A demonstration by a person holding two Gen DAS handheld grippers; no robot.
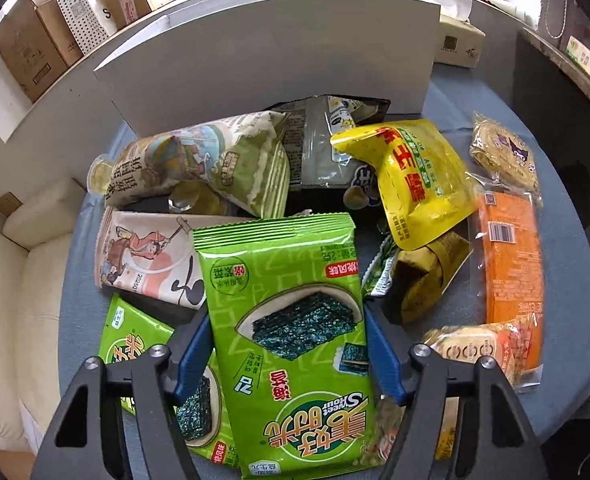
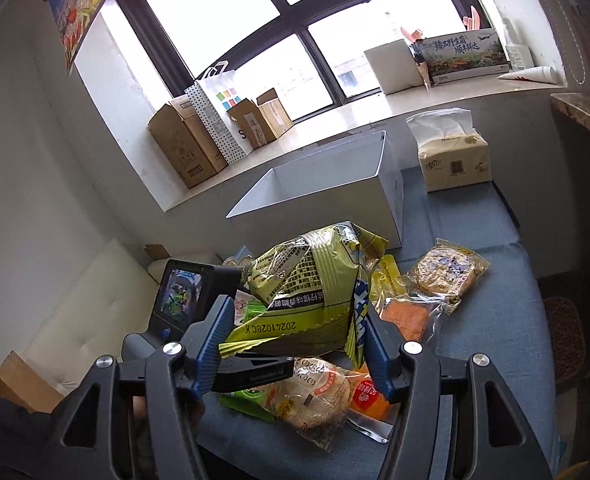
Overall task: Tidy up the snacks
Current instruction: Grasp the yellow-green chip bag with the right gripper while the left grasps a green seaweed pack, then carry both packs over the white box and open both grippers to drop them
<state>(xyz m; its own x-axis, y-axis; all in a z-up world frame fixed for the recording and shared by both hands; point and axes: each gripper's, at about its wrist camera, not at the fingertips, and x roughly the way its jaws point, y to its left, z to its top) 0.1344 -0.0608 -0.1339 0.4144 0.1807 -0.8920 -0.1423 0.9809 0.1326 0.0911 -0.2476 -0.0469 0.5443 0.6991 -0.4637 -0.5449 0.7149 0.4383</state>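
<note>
In the left wrist view a green seaweed packet (image 1: 287,360) lies flat on the snack pile. My left gripper (image 1: 287,312) is shut on it, one blue pad against each long edge. In the right wrist view my right gripper (image 2: 299,312) is shut on a crumpled yellow-green chip bag (image 2: 311,280), held up above the table. An open white box (image 2: 327,204) stands behind the pile, and in the left wrist view the white box (image 1: 271,52) shows only its outer wall. The left tool's small screen (image 2: 179,292) shows to the left of the chip bag.
On the blue table cloth (image 2: 495,320) lie a yellow pouch (image 1: 419,184), an orange packet (image 1: 511,264), a round cake pack (image 1: 503,152), a pale green puffed bag (image 1: 199,164) and a second seaweed packet (image 1: 135,340). A tissue pack (image 2: 453,160) stands right of the box. A white sofa (image 1: 15,280) is at the left.
</note>
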